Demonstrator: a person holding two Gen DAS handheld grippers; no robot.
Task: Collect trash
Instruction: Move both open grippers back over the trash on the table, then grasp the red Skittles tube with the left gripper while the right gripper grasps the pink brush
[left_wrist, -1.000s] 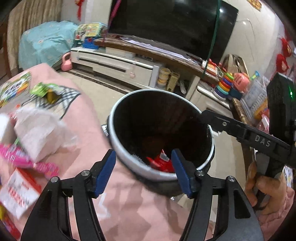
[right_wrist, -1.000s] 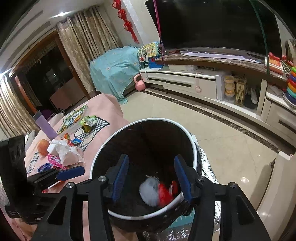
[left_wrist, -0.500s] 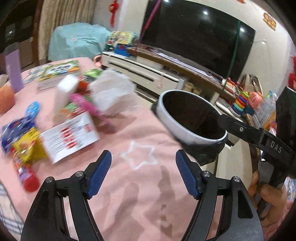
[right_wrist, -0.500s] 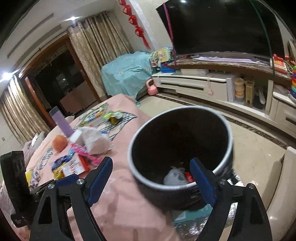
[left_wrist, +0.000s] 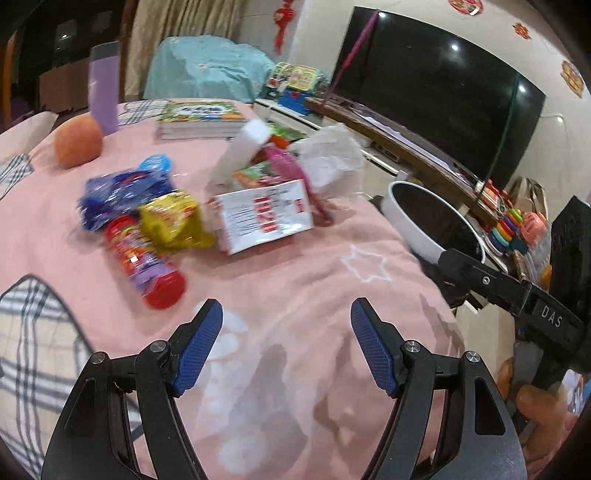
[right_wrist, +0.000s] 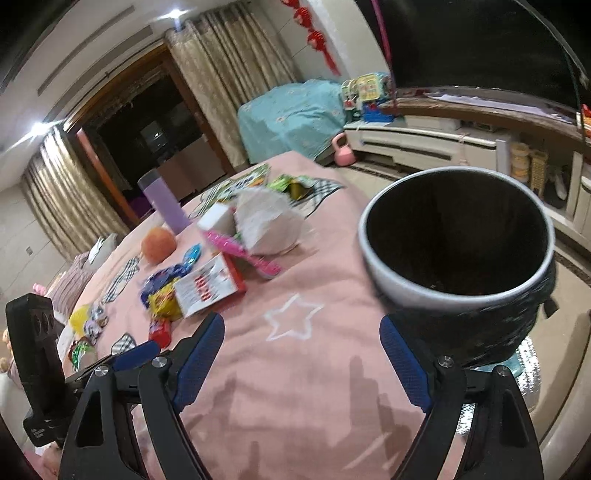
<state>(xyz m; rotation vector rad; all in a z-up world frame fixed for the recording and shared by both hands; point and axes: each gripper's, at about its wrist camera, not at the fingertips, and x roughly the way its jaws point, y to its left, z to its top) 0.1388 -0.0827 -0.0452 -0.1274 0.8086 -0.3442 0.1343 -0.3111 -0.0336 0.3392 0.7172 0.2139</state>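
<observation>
Grippers: left gripper (left_wrist: 286, 343) and right gripper (right_wrist: 303, 354) held wide, empty, aimed at wrappers (left_wrist: 173, 225) beside bin (right_wrist: 458, 254).

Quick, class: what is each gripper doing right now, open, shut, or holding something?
Left gripper: open, holding nothing, above the pink tablecloth.
Right gripper: open, holding nothing, beside the trash bin.

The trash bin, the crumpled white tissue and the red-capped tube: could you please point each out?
trash bin (right_wrist: 391, 284), right wrist view, on its white rim.
crumpled white tissue (right_wrist: 269, 225), right wrist view, on its middle.
red-capped tube (left_wrist: 142, 258), left wrist view, on its body.
</observation>
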